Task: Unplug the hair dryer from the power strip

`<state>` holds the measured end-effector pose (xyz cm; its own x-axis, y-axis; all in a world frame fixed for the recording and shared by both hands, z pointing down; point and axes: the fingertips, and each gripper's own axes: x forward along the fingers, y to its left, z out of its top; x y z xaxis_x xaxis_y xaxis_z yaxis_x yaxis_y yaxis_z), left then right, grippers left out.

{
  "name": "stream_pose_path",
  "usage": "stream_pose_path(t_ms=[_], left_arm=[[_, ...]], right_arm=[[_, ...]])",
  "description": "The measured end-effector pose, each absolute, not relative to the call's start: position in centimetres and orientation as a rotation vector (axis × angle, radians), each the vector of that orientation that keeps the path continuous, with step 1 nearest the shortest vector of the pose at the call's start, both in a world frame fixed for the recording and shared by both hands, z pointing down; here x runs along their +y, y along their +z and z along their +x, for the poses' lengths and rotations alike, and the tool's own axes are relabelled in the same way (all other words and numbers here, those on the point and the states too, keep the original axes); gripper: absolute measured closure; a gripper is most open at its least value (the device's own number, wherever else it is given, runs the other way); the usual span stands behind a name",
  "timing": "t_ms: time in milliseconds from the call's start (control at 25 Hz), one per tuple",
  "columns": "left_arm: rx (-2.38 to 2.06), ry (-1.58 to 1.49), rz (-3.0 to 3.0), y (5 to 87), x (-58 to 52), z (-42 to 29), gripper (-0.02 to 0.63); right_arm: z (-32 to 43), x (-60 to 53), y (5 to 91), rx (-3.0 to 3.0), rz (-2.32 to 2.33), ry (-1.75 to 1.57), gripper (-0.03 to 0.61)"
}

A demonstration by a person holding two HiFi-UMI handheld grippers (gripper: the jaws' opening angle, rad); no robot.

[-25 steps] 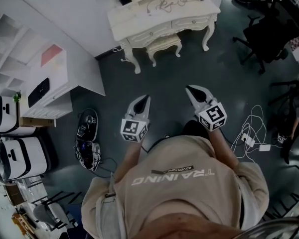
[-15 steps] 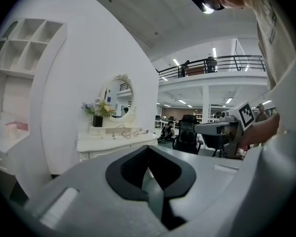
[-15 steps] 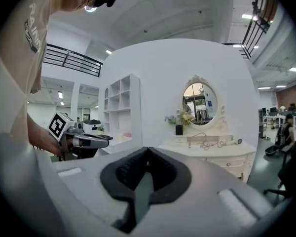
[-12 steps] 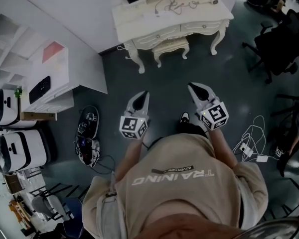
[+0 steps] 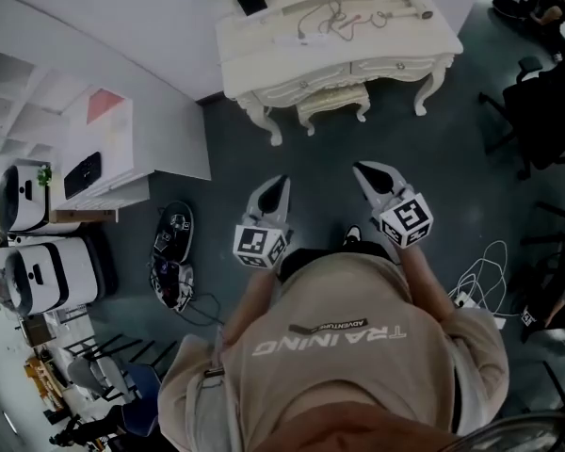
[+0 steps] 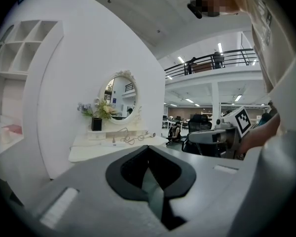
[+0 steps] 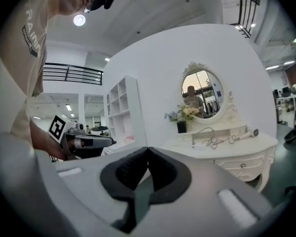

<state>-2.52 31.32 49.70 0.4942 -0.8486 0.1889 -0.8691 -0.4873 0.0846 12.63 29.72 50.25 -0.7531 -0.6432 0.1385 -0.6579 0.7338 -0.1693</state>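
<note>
The hair dryer (image 5: 419,6) lies at the right end of a white dressing table (image 5: 264,59) far ahead. Its cord (image 5: 344,15) runs in loops toward a white power strip (image 5: 292,38) on the tabletop. My left gripper (image 5: 275,185) and right gripper (image 5: 361,169) hang side by side at waist height, well short of the table, both shut with nothing between the jaws. The right gripper view shows the hair dryer (image 7: 246,133) and cord (image 7: 214,141) under an oval mirror (image 7: 202,95). In the left gripper view the dressing table (image 6: 84,152) is small and distant.
A cushioned stool (image 5: 334,102) is tucked under the table. A white shelf unit (image 5: 104,149) stands at the left, with floor devices (image 5: 172,234) beside it. Loose cables (image 5: 480,281) lie on the floor at the right, near black office chairs (image 5: 546,111).
The person has walked toward the dressing table, so it sits lower and larger in the head view. Both grippers stay shut and keep their places in front of the body.
</note>
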Motion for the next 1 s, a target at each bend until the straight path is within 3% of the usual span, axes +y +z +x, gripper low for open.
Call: stream_pose_path(t_ms=[280,1000], left_arm=[[-1.455,0.214,2.541,50.4,27.1,-1.9,0.607],[-1.206,0.177,2.703,50.6,12.8,-10.0,0.607]], right_arm=[[11.2,25.9,51.4,-2.896,0.955,0.366,0.575],[2.0,13.8,48.9,-2.787,1.178,0.301,0.575]])
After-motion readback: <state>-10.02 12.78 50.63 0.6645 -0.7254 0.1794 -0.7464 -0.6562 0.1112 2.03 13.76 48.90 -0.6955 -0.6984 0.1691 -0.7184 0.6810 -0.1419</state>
